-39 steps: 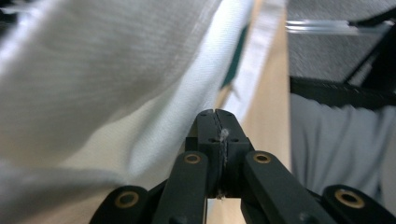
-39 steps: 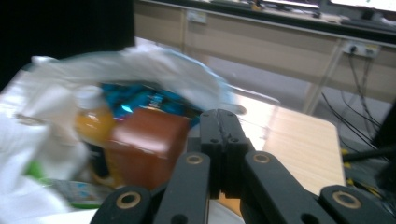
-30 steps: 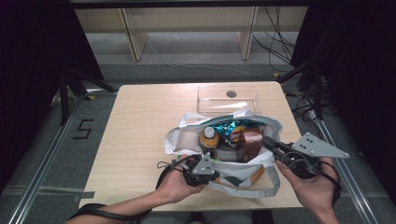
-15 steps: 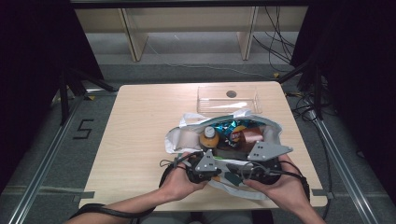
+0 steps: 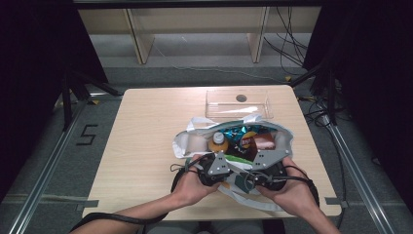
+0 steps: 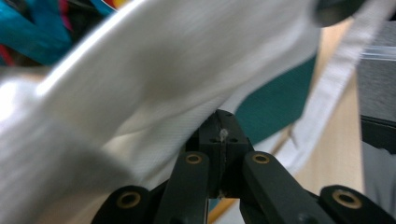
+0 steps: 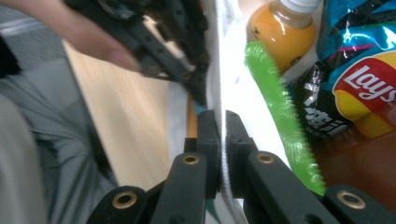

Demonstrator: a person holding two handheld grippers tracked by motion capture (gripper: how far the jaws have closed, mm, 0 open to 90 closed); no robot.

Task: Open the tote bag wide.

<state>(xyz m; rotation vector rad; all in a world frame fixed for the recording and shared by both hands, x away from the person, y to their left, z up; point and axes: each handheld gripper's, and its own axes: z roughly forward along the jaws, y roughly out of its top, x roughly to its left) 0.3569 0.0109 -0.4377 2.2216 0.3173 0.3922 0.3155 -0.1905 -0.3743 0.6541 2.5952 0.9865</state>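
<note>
Here, at the surface's (image 5: 146,146) five o'clock, both grippers, left (image 6: 223,135) and right (image 7: 220,122), have fingers clamped on the near rim of the soft, floppy, snack-laden bag (image 5: 187,144), the best hold.

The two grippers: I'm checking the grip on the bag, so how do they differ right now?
The left gripper holds the white bag rim nearer its left end; the right gripper holds it beside the chip packet. In its own view the left gripper's jaws meet on a fabric fold; the right gripper's clamp a thin edge. Both are shut on the bag's near rim.
</note>
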